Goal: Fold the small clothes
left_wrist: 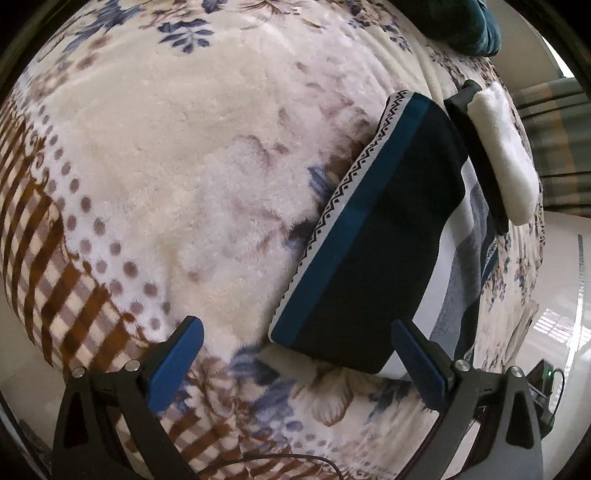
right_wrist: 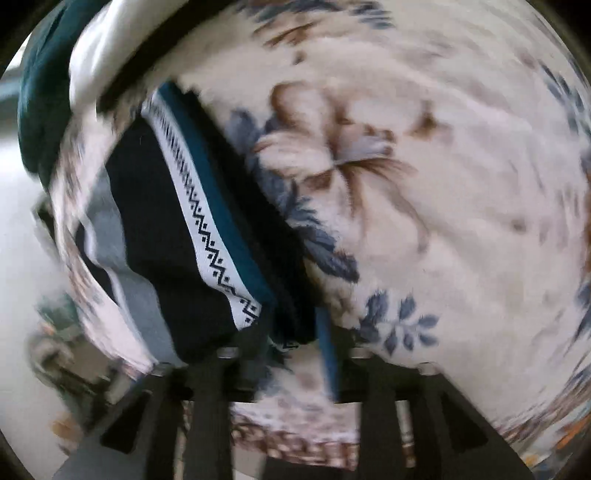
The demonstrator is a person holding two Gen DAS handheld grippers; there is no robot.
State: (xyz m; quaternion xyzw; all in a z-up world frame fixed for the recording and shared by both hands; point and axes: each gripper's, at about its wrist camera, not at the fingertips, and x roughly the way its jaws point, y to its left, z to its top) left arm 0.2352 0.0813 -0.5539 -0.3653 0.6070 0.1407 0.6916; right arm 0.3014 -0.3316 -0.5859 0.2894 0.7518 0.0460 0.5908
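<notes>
Surface: a plush blanket (left_wrist: 155, 155) with cream ground, blue leaf sprigs, brown and grey flowers, a dotted band and a brown check border at the left and near edge. It covers the whole working area in both views.

Garment: dark navy folded cloth (left_wrist: 373, 236) with a teal stripe and a white zigzag trim band along its left edge. It lies flat on the blanket, right of centre in the left wrist view, over a grey and white striped layer (left_wrist: 461, 280) showing at its right side.

Left gripper (left_wrist: 295, 365): fingers spread wide, blue pads, nothing between them. It hangs just near of the cloth's near corner; the right finger overlaps the corner in view, contact cannot be told.

Right gripper (right_wrist: 291, 332): view is motion-blurred. The cloth's (right_wrist: 177, 236) near edge bunches right at the fingers, which look narrow around it; a firm grip cannot be told.

Room: a white fluffy item (left_wrist: 506, 155) on a black bar lies just beyond the cloth at the right. Dark teal fabric (left_wrist: 469, 26) sits at the far edge. Striped curtain (left_wrist: 550, 147) and bright pale floor (left_wrist: 554, 280) at the right.
</notes>
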